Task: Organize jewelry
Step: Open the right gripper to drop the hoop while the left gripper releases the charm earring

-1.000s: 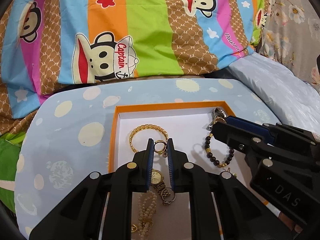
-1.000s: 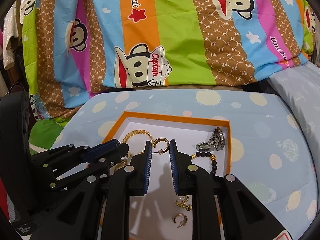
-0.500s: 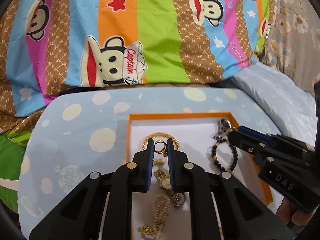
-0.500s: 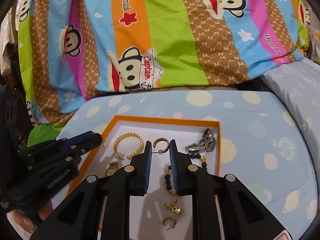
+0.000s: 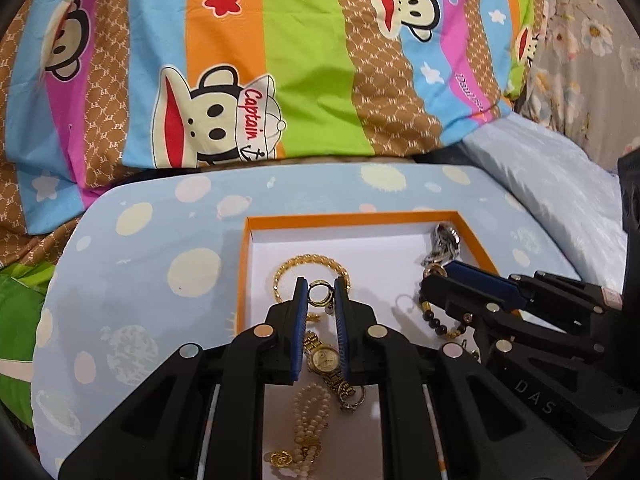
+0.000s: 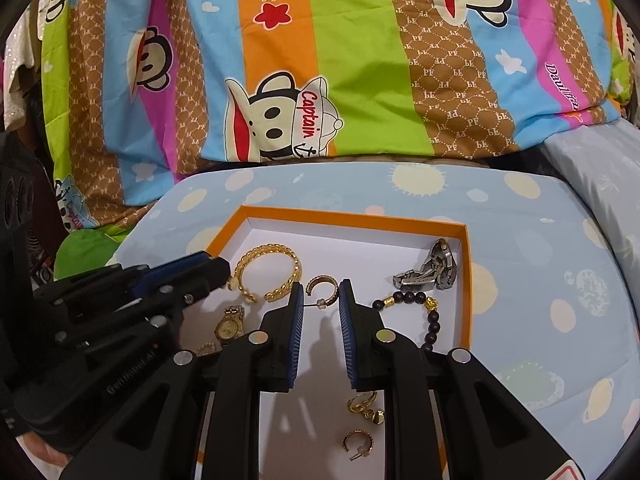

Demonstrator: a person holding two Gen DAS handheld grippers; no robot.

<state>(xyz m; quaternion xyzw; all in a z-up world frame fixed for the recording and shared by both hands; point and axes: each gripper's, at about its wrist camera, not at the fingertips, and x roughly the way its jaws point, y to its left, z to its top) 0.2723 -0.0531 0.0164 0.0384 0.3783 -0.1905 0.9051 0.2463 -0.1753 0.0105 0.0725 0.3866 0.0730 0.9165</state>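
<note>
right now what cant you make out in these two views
- Pearl bracelet: left wrist view, its sides run behind the left gripper.
- Dark bead bracelet: right wrist view, its lower part is behind the right gripper.
- Gold watch: right wrist view, its strap is behind both grippers.
- Box: its near edge is hidden in both views.

A pale blue board (image 6: 520, 240) printed with cream suns and planets carries the things, reaching out beyond and to both sides of the tongs. An orange-rimmed box (image 6: 352, 218) with a white floor lies flat on it, directly under the tongs. A striped cartoon-monkey blanket (image 6: 360, 60) rises behind the board.
</note>
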